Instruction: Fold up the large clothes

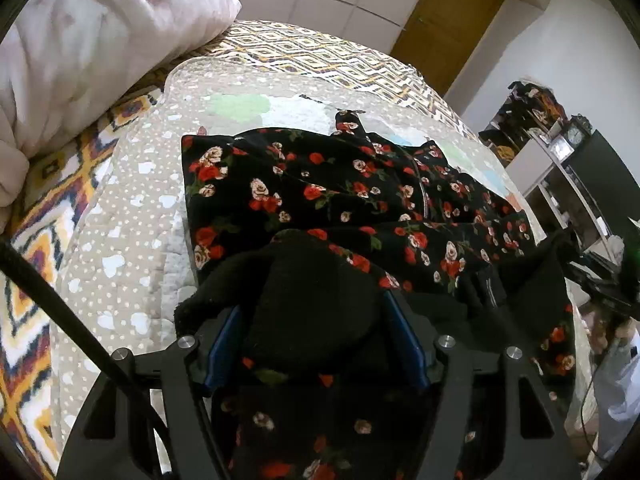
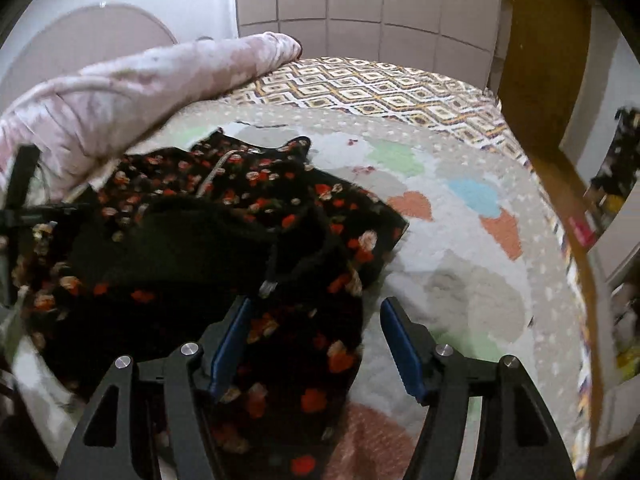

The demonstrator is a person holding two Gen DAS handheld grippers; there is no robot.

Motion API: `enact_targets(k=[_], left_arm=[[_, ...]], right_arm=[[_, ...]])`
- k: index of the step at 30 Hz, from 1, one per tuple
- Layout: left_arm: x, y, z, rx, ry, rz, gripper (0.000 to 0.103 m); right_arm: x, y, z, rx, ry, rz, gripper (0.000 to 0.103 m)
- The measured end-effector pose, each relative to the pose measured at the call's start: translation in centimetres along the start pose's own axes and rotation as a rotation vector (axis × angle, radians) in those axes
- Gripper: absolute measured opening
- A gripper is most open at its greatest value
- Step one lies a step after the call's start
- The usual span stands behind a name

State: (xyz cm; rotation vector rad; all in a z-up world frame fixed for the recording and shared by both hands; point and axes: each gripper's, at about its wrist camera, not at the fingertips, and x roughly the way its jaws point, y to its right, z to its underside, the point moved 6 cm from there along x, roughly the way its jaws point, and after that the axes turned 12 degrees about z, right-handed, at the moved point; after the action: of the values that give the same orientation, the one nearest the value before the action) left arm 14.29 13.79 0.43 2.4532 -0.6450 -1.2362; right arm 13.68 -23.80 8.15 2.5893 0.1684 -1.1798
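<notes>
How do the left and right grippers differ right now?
The left gripper has a thick black fleecy bunch of the floral garment filling the space between its fingers; the right gripper is open, with only the garment's edge lying under it. The left sits over the cloth; the right straddles cloth and bedspread. Both have blue fingers.

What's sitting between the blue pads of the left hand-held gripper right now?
In the left wrist view, a thick black fleecy bunch of the floral garment fills the gap of the left hand-held gripper.
</notes>
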Motion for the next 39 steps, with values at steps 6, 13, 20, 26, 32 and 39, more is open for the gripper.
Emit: enact_targets(k=[6,13,20,26,32,39], left_arm=[[0.2,0.4,0.1,0.031,-0.022,-0.058,0.008],[-5.7,2.1,-0.8,0.026,0.117,-0.049,0.008],[-11.8,2.2,-6.2,-0.02,0.276,-0.07,0.008],[-8.0,-1.9,-10.2,-0.117,0.231,-0.12,0.008],[-1.6,-6.5,-9.0,-0.161,0.125,-0.231,0.008],[1.0,-9.9,-7.4,-0.221,0.083,-0.273,0.013]], right_arm=[[2.9,-1.7,-2.2,-0.028,-0.006,0.01,0.041],[-0.4,-1.7,-2.1,0.087,-0.004,-0.1,0.013],[-6.2,2.5,-5.6,0.25,0.081,-0.13,0.012],[-0.6,5.6,-7.7,0.407,-0.03,-0.098,0.012],[7.9,5.6,-6.7,0.459,-0.179,-0.031,0.012],[12.2,5.2,-5.7,0.454,-0.236,0.006,0.012]])
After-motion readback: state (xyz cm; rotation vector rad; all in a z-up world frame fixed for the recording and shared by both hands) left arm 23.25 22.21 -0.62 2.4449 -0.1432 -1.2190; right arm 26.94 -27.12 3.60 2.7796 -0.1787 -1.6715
